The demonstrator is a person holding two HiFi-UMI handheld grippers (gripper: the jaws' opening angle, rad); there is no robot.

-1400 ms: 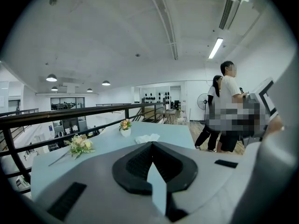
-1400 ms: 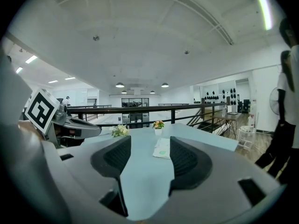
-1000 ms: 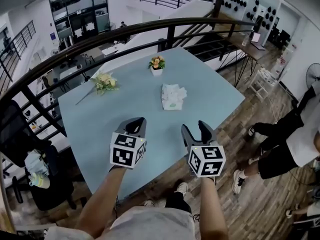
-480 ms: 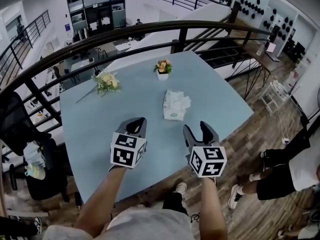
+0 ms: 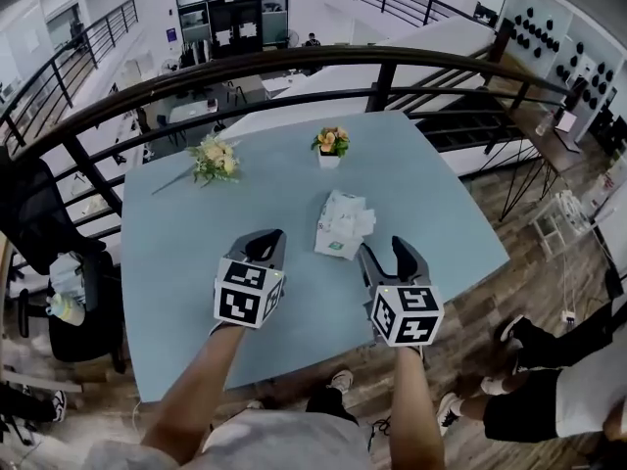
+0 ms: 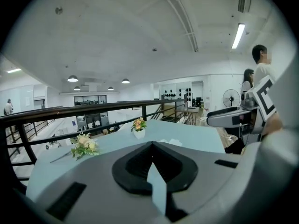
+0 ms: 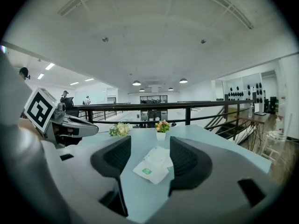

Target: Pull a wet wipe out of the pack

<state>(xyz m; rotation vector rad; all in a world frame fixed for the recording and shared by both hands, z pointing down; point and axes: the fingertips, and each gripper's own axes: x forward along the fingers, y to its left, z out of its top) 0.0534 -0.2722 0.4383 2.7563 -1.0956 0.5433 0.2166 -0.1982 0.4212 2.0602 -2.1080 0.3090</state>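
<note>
**Over the near table edge: pack not yet touched**

Holds the left gripper (image 5: 265, 245) pressed together and empty, the right gripper (image 5: 387, 251) spread, aimed at the pack (image 5: 341, 225) lying mid-table just beyond. Risks dragging the whole light pack along when tugging one-handed; probably needs the left pressing down. Could also pull several sheets by biting too deep. Leaves bare table (image 5: 186, 253) all round; flowers (image 5: 216, 158) and pot (image 5: 331, 145) well apart at the far side, railing (image 5: 294, 67) past the far edge.
</note>
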